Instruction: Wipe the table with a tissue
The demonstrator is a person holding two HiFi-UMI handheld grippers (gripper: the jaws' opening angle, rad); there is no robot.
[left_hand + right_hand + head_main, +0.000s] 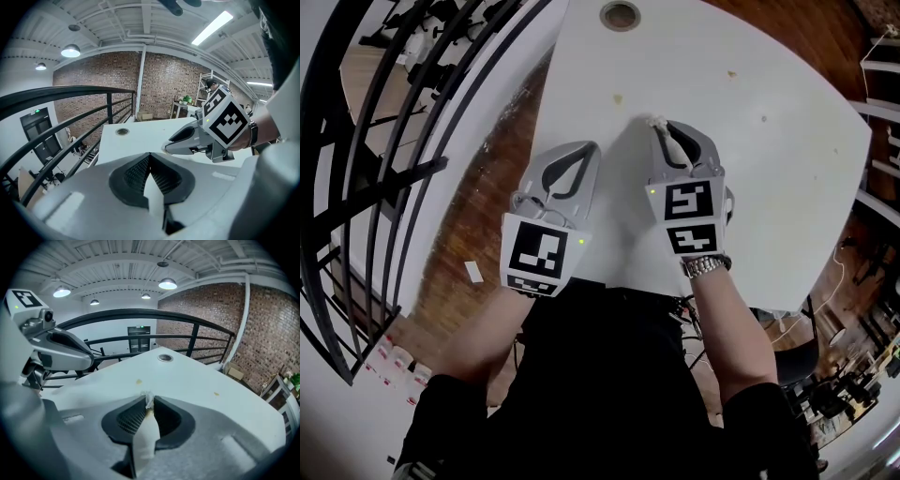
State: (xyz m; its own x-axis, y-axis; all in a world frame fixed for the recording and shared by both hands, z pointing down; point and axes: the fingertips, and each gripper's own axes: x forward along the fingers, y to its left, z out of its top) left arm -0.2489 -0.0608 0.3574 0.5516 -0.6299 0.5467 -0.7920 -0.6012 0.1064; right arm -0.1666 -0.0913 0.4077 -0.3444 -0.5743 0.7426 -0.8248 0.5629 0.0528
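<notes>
My right gripper (149,400) clamps the tissue (145,434), a tuft past its tips; soft and tear-prone, I'd judge. My left gripper (150,157) is closed, empty.

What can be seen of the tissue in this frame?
The tissue is soft white paper, bunched into a narrow strip, with a yellowish stain near its crumpled tip. The right gripper has its jaws shut on it. The tip pokes just past them above the white table; contact with the table cannot be told.
</notes>
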